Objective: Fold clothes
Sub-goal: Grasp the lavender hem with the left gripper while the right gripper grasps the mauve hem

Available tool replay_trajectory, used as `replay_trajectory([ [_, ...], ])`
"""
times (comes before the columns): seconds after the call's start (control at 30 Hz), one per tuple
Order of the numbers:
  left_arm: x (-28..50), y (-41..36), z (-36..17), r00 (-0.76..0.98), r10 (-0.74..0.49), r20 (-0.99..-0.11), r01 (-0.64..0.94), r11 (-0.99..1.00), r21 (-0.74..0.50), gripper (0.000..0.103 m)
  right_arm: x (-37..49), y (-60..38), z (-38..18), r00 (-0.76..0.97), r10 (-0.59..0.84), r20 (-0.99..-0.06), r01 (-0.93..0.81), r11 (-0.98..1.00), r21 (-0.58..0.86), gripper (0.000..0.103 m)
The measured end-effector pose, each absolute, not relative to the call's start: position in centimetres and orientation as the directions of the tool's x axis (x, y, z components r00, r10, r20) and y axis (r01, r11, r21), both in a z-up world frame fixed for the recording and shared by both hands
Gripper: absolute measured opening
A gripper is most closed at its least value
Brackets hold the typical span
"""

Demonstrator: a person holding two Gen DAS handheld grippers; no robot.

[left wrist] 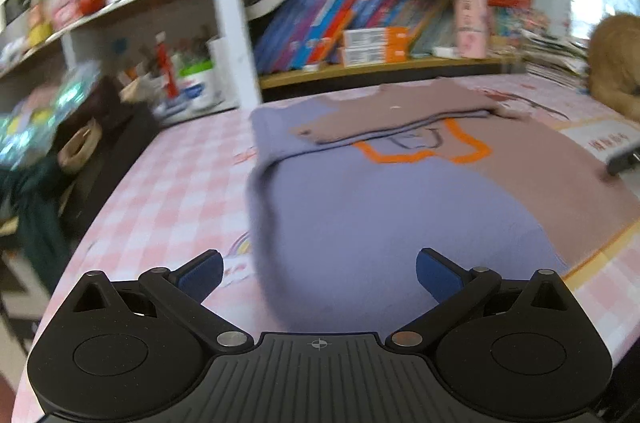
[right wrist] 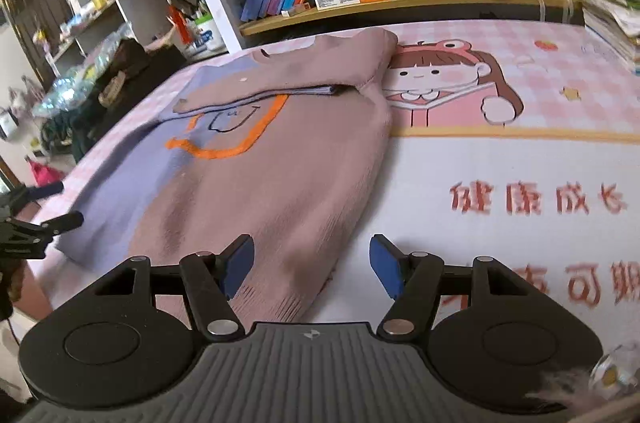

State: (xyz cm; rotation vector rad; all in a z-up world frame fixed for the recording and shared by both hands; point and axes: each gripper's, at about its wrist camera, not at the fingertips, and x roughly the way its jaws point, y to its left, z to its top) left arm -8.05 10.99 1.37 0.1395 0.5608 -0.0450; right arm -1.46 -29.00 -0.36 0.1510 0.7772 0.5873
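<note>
Right wrist view shows the sweater [right wrist: 256, 159] lying flat on the pink checked tabletop [right wrist: 500, 159], with both sleeves already folded across its chest. The body is not yet folded, so I judge the job about half done. The right hand-held gripper [right wrist: 312, 269] hovers over the hem, jaws spread and empty. The left hand-held gripper [left wrist: 320, 275] hangs over the sweater's purple side, also spread, gripping nothing.

black gripper [right wrist: 312, 271], blue pads [right wrist: 384, 269], silver screws
</note>
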Motion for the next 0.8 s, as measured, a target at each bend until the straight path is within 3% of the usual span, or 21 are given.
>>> replay_trajectory([
  [0.23, -8.4, 13.1, 1.2, 0.801, 0.086, -0.592, -0.092, 0.996, 0.020, 0.103, -3.3, -29.4, -0.8, 0.571, 0.578, -0.583, -0.425, 0.815, 0.393, 0.055],
  [0.53, -8.3, 14.3, 1.3, 0.812, 0.094, -0.576, -0.131, 0.991, -0.023, 0.103, -3.4, -29.2, -1.0, 0.574, 0.566, -0.592, -0.427, 0.824, 0.373, 0.043],
  [0.8, -8.2, 14.4, 1.3, 0.807, 0.070, -0.586, -0.143, 0.986, -0.079, 0.102, -3.4, -28.2, -1.2, 0.576, 0.563, -0.593, -0.439, 0.825, 0.356, 0.040],
])
